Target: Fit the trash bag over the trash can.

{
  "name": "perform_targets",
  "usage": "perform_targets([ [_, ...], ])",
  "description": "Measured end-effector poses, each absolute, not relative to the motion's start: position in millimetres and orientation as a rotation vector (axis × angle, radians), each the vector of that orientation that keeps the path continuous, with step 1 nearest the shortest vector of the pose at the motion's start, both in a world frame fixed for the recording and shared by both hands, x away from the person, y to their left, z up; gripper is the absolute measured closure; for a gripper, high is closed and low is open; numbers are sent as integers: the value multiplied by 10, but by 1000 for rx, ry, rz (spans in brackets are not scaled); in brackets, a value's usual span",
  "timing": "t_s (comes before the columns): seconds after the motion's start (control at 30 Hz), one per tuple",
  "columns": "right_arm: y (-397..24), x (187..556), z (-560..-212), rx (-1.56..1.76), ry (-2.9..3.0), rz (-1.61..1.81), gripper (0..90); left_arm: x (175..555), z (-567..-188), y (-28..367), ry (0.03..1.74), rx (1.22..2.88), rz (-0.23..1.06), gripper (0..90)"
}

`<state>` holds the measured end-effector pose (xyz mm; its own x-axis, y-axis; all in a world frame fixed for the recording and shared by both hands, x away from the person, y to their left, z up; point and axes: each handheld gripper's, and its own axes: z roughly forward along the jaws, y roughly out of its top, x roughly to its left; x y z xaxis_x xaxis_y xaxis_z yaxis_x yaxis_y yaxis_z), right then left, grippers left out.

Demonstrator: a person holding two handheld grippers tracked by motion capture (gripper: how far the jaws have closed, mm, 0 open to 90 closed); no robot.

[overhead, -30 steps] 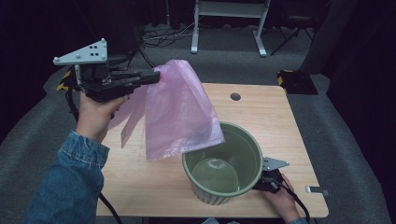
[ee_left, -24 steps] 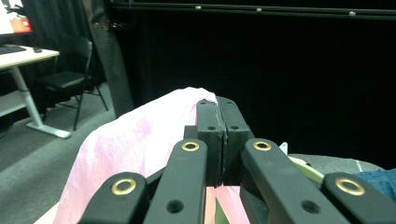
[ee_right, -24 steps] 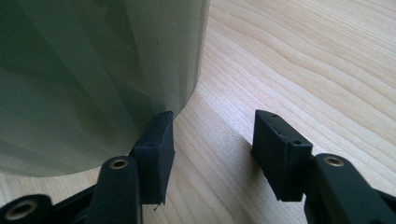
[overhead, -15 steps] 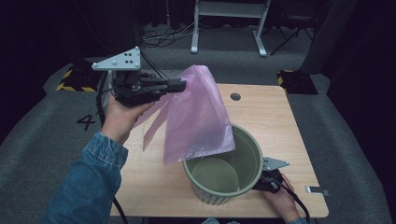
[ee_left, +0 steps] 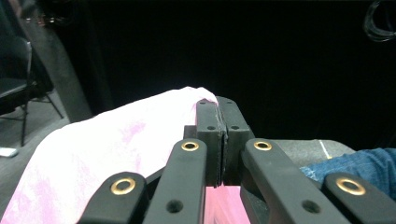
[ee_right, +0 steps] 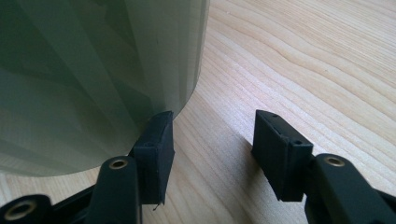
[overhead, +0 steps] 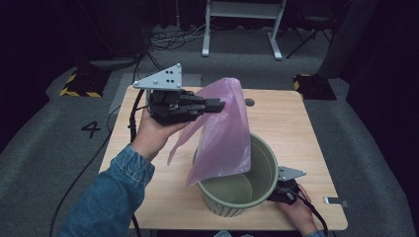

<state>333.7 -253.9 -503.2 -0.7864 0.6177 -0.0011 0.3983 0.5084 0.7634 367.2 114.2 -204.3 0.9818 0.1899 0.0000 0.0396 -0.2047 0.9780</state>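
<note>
A thin pink plastic bag (overhead: pixel 223 133) hangs from my left gripper (overhead: pixel 221 104), which is shut on its top edge and held high over the table. The bag's lower end drapes over the near-left rim of a green ribbed bin (overhead: pixel 247 186) standing on the table's front half. In the left gripper view the bag (ee_left: pixel 107 154) spills left of the closed jaws of that gripper (ee_left: pixel 218 112). My right gripper (overhead: pixel 272 196) rests low on the table at the bin's right side, open. In its own view my right gripper (ee_right: pixel 212 128) has one fingertip (ee_right: pixel 156 135) against the bin's wall (ee_right: pixel 93 70).
The wooden table (overhead: pixel 286 128) has a round cable hole (overhead: pixel 249 102) at its far side. A small grey clip (overhead: pixel 336 201) lies near the front right corner. Grey carpet surrounds the table, with a white stand's legs (overhead: pixel 242 29) behind.
My left gripper has carried the bag to the right and toward the bin, so the bag's lower end now hangs over the bin's rim. The right gripper has stayed put.
</note>
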Motion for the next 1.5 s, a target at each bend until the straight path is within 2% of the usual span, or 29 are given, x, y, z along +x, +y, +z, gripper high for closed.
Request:
perform_targets([
  [0.2,-2540,3338,-5032,853,2479,1149,479,3675,-2096,988,148,1798,130,884],
  [0.6,-2543,3334,-5032,852,2479,1149,473,3666,-2501,886,175,1867,128,872],
  [1.07,-2544,3336,-5032,853,2480,1149,472,3252,-2904,876,155,2037,131,871],
  [1.33,-2545,3337,-5032,854,2479,1150,472,3108,-3072,923,167,2069,82,872],
  [1.5,-2546,3336,-5031,856,2477,1149,480,3017,-3133,1010,192,2105,101,872],
])
